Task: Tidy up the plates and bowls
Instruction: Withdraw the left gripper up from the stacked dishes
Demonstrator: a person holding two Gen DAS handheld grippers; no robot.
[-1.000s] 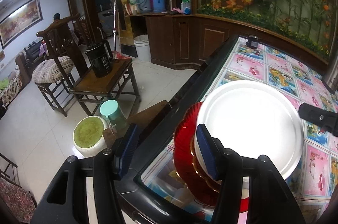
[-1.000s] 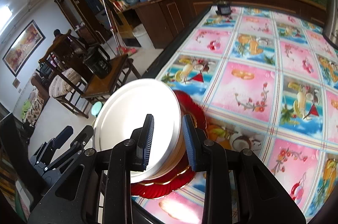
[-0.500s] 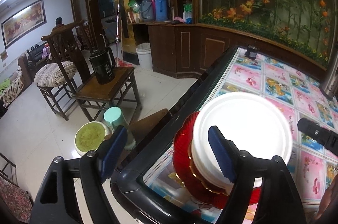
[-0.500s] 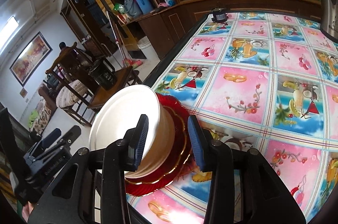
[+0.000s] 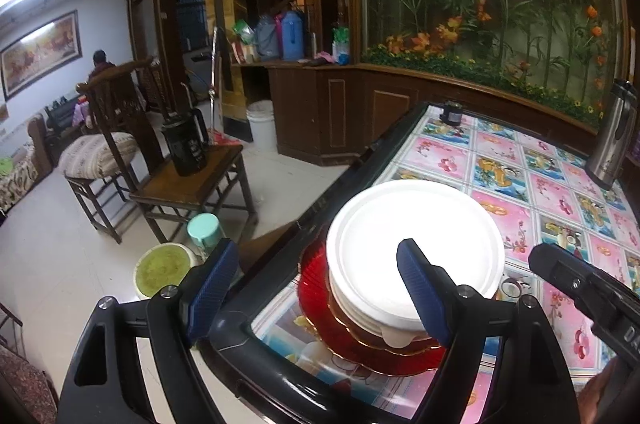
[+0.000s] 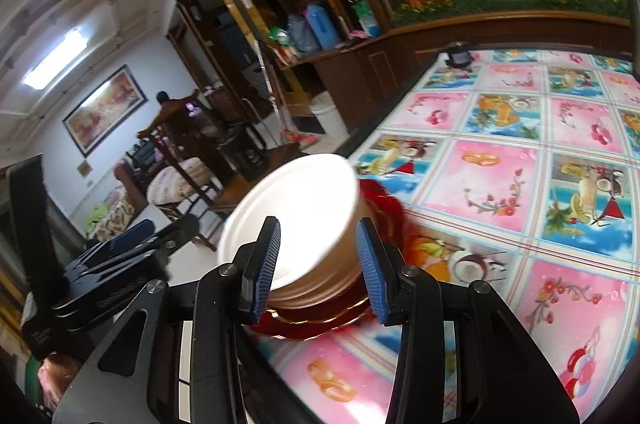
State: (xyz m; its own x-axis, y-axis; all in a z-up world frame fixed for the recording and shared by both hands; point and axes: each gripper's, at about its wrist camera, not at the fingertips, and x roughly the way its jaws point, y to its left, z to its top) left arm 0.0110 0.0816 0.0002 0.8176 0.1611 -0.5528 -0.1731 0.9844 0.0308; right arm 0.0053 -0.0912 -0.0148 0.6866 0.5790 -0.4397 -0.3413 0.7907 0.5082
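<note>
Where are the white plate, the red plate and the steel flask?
white plate (image 5: 412,224), left wrist view, bare centre.
red plate (image 5: 316,288), left wrist view, left rim.
steel flask (image 5: 612,140), left wrist view, mid body.

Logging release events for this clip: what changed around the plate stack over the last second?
Both tongs let go. The left tongs have just been opening and backed off the white plates; the right tongs have just been opening too, now straddling the stack without pressing it. The white plates stayed stacked on the red plate at the table corner.
</note>
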